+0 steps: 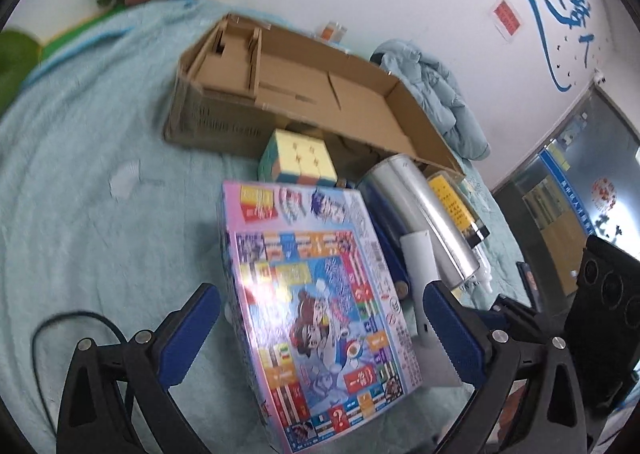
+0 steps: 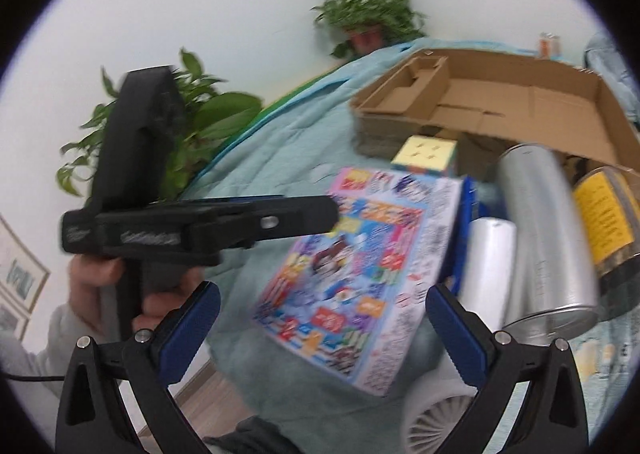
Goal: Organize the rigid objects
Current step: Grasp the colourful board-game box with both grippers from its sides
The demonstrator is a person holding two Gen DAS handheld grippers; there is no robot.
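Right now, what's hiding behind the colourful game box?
Behind the game box sits a puzzle cube, then the open cardboard box. Something blue peeks out beneath the game box; the rest is covered.

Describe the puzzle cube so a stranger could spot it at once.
Find the open cardboard box on the light blue blanket. Right against its near wall sits the puzzle cube, just beyond the colourful board game box. It is the only small cube there, with a pale yellow top split into squares, unlike the silver cylinder beside it.
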